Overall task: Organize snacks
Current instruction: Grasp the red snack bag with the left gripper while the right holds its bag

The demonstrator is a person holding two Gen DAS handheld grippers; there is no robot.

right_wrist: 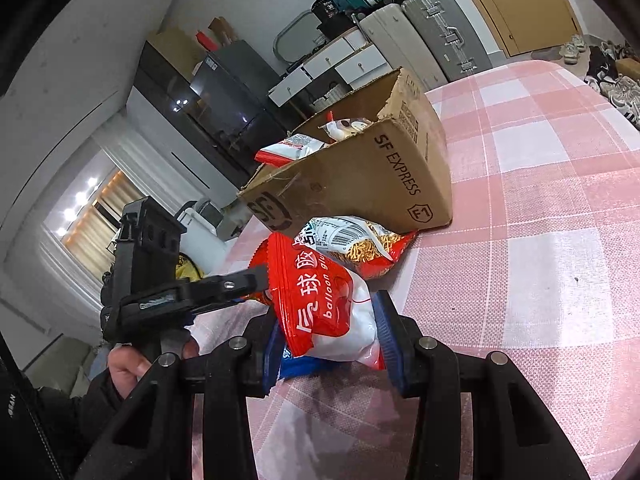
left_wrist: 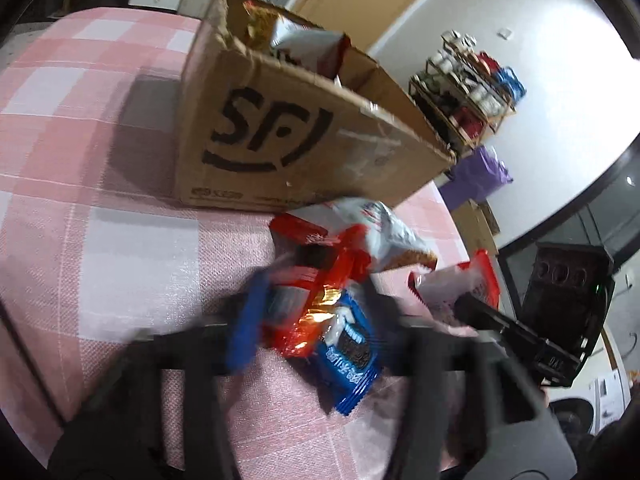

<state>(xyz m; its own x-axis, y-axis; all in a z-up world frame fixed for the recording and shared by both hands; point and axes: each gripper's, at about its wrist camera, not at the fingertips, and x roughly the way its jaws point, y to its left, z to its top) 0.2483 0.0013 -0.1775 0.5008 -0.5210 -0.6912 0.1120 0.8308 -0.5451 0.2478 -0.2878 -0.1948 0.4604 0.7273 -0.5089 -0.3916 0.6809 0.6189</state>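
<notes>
An open SF cardboard box (left_wrist: 304,136) stands on the pink checked cloth and holds several snack packs; it also shows in the right wrist view (right_wrist: 360,176). In front of it lie loose packs: a white and red bag (left_wrist: 372,236), a red foil pack (left_wrist: 316,300) and a blue cookie pack (left_wrist: 352,356). My left gripper (left_wrist: 316,312) is blurred, with its jaws on either side of the red and blue packs. My right gripper (right_wrist: 326,344) is shut on a red and white balloon gum bag (right_wrist: 324,304). A noodle snack bag (right_wrist: 360,244) lies beyond it.
The pink checked cloth (right_wrist: 540,200) covers the table, with bare cloth to the right of the box. Suitcases (right_wrist: 436,28) and drawers stand at the far wall. A shelf rack (left_wrist: 468,84) and a purple bag (left_wrist: 476,176) stand past the table's edge.
</notes>
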